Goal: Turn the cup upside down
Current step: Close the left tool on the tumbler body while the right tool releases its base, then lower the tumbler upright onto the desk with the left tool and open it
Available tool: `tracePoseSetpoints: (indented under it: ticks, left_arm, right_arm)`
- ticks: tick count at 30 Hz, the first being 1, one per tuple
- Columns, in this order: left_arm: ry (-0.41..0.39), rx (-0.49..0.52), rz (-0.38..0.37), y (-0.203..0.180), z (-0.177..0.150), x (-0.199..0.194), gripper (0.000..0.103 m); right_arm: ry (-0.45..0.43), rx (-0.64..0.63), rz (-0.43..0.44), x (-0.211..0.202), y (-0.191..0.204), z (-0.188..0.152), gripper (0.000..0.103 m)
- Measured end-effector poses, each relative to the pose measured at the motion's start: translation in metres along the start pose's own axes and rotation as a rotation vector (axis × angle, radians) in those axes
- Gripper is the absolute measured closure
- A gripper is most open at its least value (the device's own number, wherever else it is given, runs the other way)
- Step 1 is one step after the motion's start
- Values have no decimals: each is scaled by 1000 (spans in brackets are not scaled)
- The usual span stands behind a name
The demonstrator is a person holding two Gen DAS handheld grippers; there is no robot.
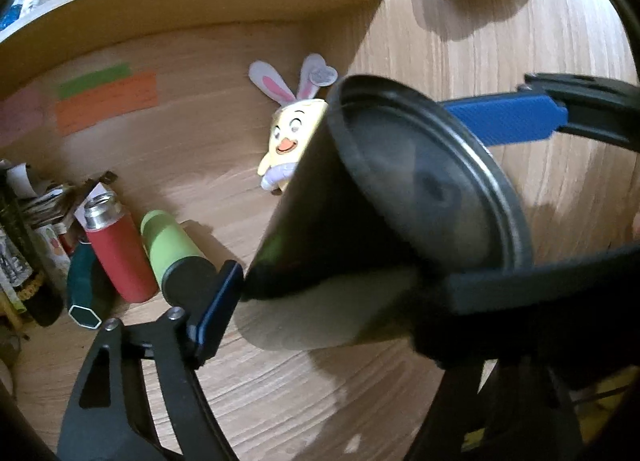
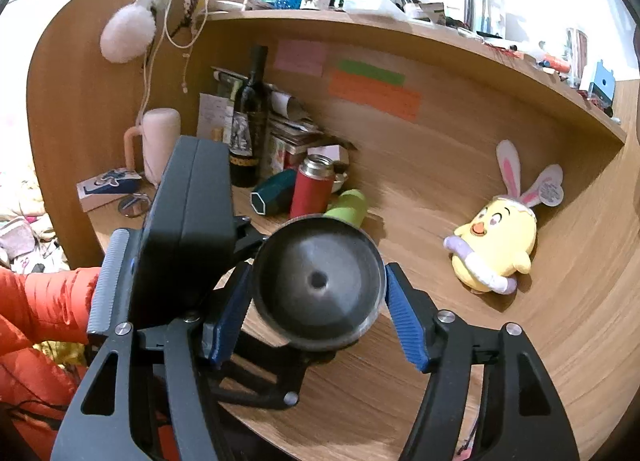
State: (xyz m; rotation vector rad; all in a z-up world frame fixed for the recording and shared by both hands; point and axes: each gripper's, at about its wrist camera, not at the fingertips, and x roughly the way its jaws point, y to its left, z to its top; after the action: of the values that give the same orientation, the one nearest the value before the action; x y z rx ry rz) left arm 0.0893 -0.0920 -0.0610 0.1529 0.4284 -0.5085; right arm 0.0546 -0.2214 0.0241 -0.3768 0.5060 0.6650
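Observation:
The black cup (image 1: 360, 217) is held off the desk, lying sideways, with its open mouth (image 2: 318, 285) facing the right wrist camera. My left gripper (image 1: 340, 289) is shut on the cup, its blue pads (image 1: 218, 313) pressing bottom and rim. In the right wrist view the left gripper's body (image 2: 188, 233) shows at the left of the cup. My right gripper (image 2: 316, 313) is open, its blue pads (image 2: 406, 321) flanking the cup's rim with small gaps on each side. One right finger (image 1: 508, 121) shows behind the cup in the left wrist view.
A yellow chick plush with bunny ears (image 2: 496, 249) sits at the desk's back right. A red flask (image 2: 312, 189), a green bottle (image 2: 348, 205), a teal case (image 2: 272, 193), a wine bottle (image 2: 250, 121) and papers crowd the back left. The wooden desk (image 2: 400, 373) lies below.

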Motion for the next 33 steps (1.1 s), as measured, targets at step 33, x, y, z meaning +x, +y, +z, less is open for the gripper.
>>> tracePoseSetpoints:
  ticks: [33]
  left_arm:
    - [256, -108, 47, 50, 32, -34, 40]
  right_arm:
    - [-134, 226, -57, 23, -44, -17, 32]
